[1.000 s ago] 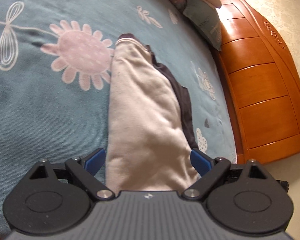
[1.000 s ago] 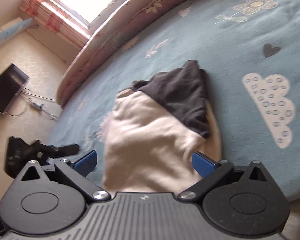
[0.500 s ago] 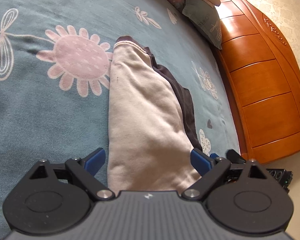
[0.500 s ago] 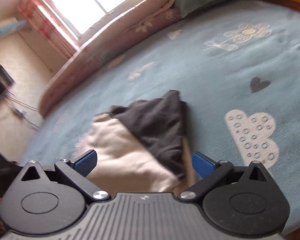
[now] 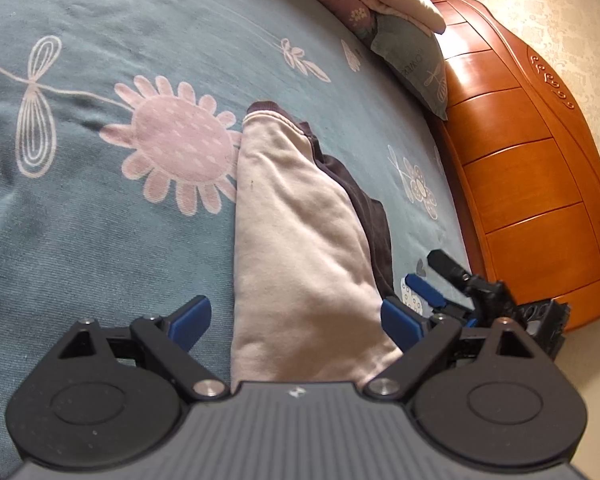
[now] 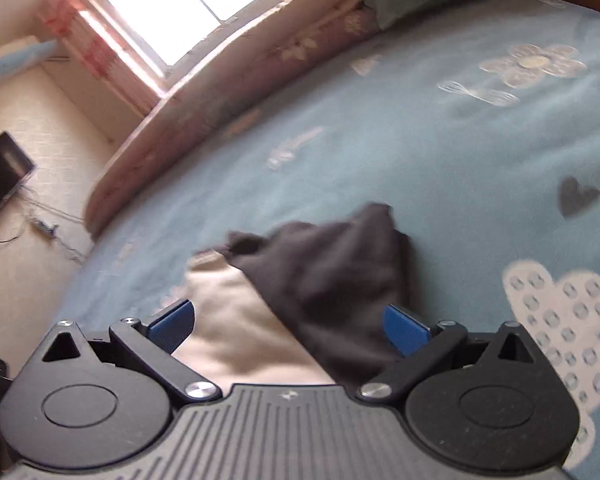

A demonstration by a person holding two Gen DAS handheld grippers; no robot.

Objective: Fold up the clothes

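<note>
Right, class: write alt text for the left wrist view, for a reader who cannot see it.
A folded cream and dark garment lies lengthwise on a blue floral bedspread, its near end between the open fingers of the left hand-held gripper. The right hand-held gripper, also open, shows at right, before a wooden headboard and pillow.

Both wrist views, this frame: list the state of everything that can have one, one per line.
Left gripper: open, empty, straddling the garment.
Right gripper: open, empty, over the garment.
Garment: folded narrow, flat on bedspread, cream layer over dark.
Pillow: leaning against headboard.
</note>
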